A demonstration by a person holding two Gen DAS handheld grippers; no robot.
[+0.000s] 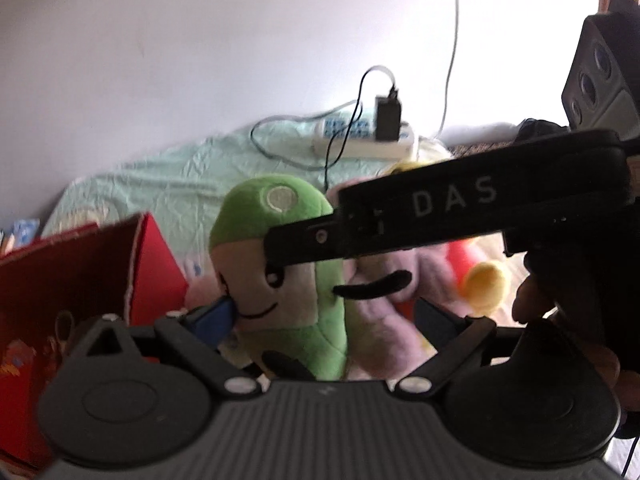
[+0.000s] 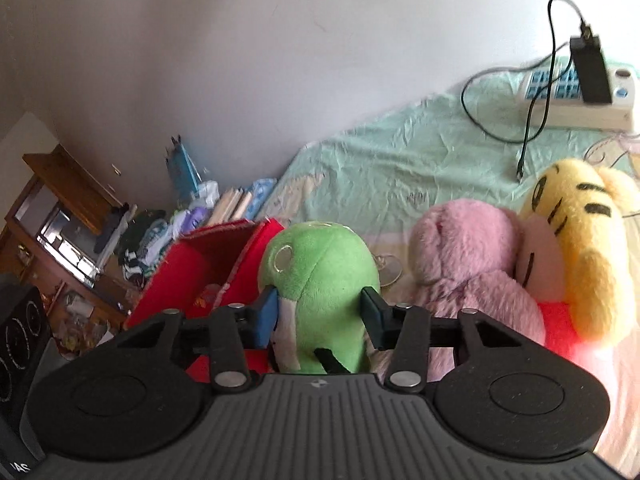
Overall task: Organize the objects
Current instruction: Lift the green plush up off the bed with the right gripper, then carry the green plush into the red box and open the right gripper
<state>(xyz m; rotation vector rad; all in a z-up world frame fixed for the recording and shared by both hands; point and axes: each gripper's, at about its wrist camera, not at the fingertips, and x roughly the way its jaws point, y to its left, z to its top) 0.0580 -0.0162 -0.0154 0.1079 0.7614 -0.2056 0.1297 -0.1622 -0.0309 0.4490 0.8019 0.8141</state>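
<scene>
A green plush toy is clamped by the right gripper, marked "DAS"; the left gripper is spread wide around it.

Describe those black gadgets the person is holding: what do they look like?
Each gripper has a ribbed dark grey body, two round black discs, silver screws and black linkage bars ending in blue-padded fingers. Seen from the left gripper, the other one's side reads "DAS" in pale letters.

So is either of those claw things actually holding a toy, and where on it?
The right gripper is clamped on the green plush toy around its middle, one finger on each side. The left gripper is open around it and grips nothing.
</scene>
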